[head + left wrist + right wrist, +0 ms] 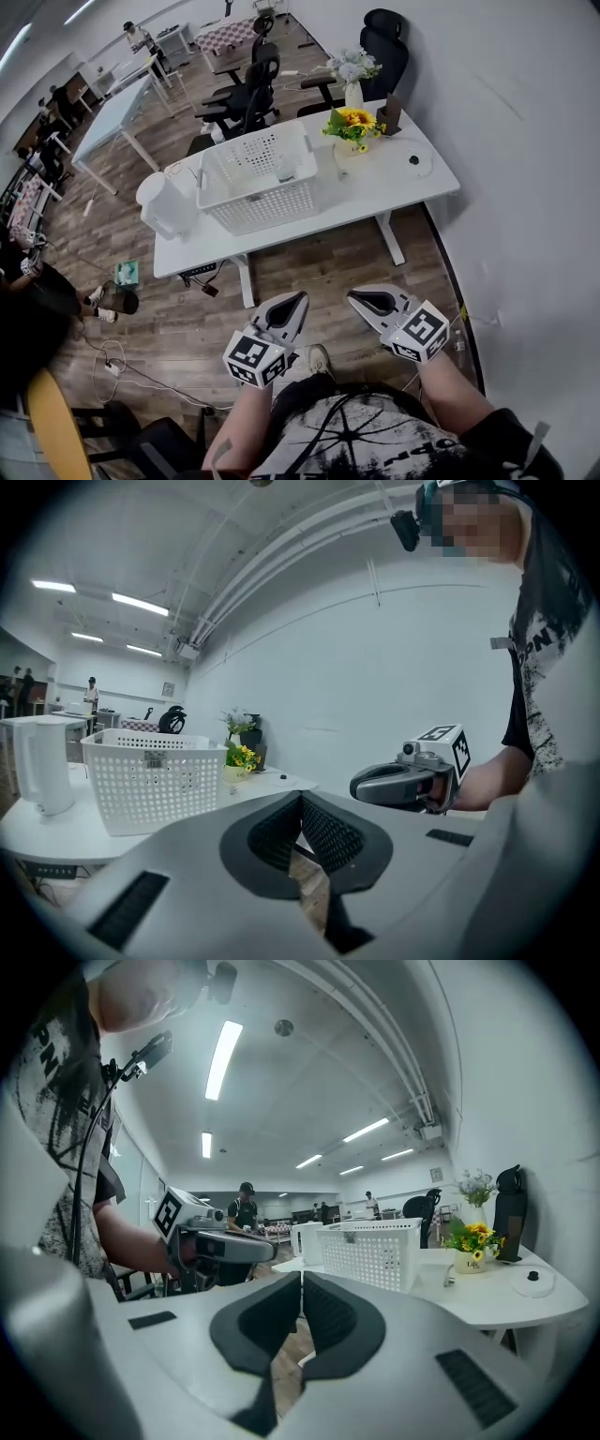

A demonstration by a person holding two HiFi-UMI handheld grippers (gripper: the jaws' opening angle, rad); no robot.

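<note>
basket [255, 178] sits mid-table [403, 187], front wall near front edge; kettle [167, 203] just beside it at left end. left gripper [292, 302], right gripper [361, 298]: both pinched together, empty, over floor, apart from table. risk, i'd say: closed jaws shoving basket into kettle, tipping it off left edge.

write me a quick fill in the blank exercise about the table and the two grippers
1. In the head view, the white jug stands to the ____ of the basket on the table.
2. The left gripper and the right gripper both have their jaws ____.
3. The sunflowers have ____ petals.
Missing words: left; shut; yellow.
</note>
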